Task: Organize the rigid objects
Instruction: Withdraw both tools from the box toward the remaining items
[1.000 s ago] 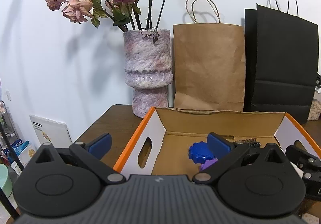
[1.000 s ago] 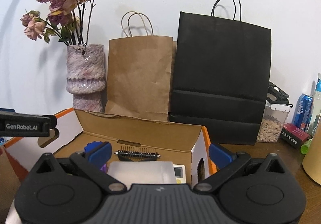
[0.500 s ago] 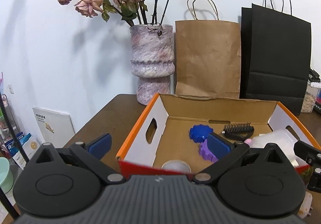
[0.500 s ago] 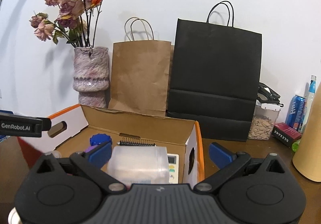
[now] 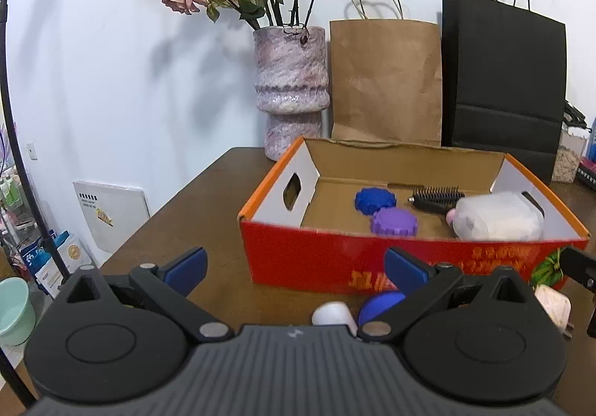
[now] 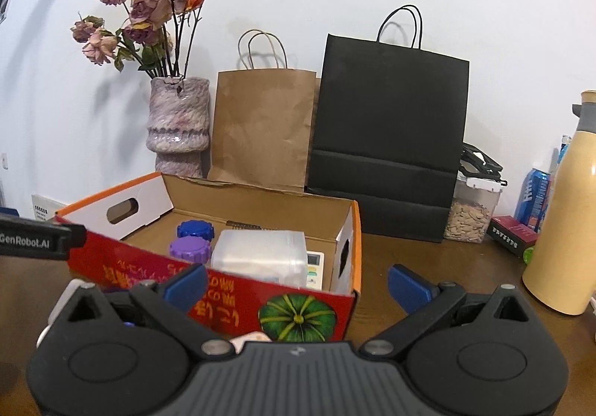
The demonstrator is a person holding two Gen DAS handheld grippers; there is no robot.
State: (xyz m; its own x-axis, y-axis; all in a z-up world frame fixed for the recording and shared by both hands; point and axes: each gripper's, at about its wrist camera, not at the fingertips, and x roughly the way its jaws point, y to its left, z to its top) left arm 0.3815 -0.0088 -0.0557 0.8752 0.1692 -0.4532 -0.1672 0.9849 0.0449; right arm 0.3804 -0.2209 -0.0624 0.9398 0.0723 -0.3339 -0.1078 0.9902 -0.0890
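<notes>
A red and orange cardboard box (image 5: 335,259) stands on the brown table; it also shows in the right wrist view (image 6: 156,267). Inside lie a blue lid (image 5: 374,198), a purple lid (image 5: 395,222), a black hairbrush (image 5: 436,198), a clear plastic container (image 5: 497,216) and a remote (image 6: 315,265). My left gripper (image 5: 294,267) is open and empty in front of the box. Below it lie a white cap (image 5: 331,313), a blue disc (image 5: 380,304) and a white plug (image 5: 553,308). My right gripper (image 6: 296,280) is open and empty before the box's right corner.
A purple vase (image 5: 290,88) with dried roses, a brown paper bag (image 5: 385,80) and a black paper bag (image 5: 506,80) stand behind the box. To the right are a jar of seeds (image 6: 471,214), a blue can (image 6: 534,198), a dark red packet (image 6: 512,233) and a cream flask (image 6: 566,207).
Both grippers have pulled back and away from the box. The box's red front wall and the small things in front of it have come into view.
</notes>
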